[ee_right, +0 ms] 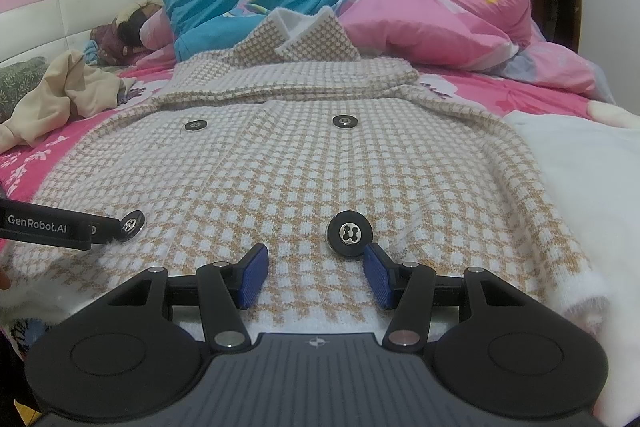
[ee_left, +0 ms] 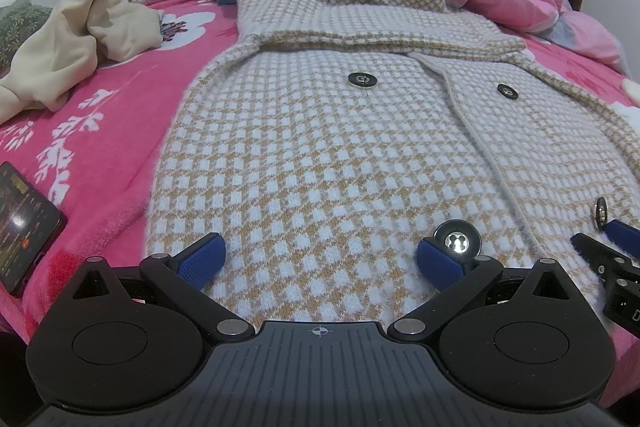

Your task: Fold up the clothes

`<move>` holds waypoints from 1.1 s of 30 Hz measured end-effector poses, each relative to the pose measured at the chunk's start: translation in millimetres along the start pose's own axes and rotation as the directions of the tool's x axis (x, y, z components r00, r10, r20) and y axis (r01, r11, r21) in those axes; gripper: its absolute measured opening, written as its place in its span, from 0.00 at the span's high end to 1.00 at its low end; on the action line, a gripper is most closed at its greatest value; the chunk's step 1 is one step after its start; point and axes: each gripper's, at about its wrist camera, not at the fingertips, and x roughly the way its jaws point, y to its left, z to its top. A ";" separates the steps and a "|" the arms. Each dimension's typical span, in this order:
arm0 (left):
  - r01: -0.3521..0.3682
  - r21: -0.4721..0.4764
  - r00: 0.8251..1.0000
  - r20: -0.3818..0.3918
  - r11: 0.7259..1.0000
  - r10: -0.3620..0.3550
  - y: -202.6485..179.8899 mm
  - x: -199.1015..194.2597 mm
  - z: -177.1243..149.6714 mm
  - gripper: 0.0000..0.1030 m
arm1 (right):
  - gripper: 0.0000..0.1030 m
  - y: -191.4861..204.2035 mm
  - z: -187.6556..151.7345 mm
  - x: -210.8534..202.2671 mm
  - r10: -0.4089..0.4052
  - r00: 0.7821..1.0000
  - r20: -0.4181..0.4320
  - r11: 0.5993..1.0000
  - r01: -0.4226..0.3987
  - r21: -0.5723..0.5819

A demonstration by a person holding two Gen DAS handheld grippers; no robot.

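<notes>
Looking across the bed [ee_left: 120, 131], I see a tan-and-white houndstooth knit coat [ee_left: 320, 147] spread flat, front up, with four dark round buttons. "GenRobot.AI" reads on my left tool [ee_left: 320, 259] where it enters the right wrist view. Both the left tool and the right tool [ee_right: 316, 275] hover released at the hem, pads apart over the knit, gripping nothing.

You have one legible marking — "GenRobot.AI" in white letters on the black side of the left gripper [ee_right: 116, 227], seen in the right wrist view. The phone [ee_left: 24, 227] screen on the bedspread shows glowing content — too blurred for you to read.
</notes>
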 end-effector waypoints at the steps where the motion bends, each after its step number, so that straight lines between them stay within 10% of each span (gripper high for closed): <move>1: 0.000 0.000 1.000 0.000 1.000 0.000 0.1 0.0 -0.1 0.00 | 0.46 0.2 -0.2 -0.2 0.000 1.000 0.001 1.000 0.000 0.000; 33: -0.024 0.005 1.000 -0.003 1.000 0.024 -2.4 -1.0 0.3 0.00 | 0.46 -1.7 -4.7 -3.0 0.008 0.999 0.031 1.000 -0.008 -0.007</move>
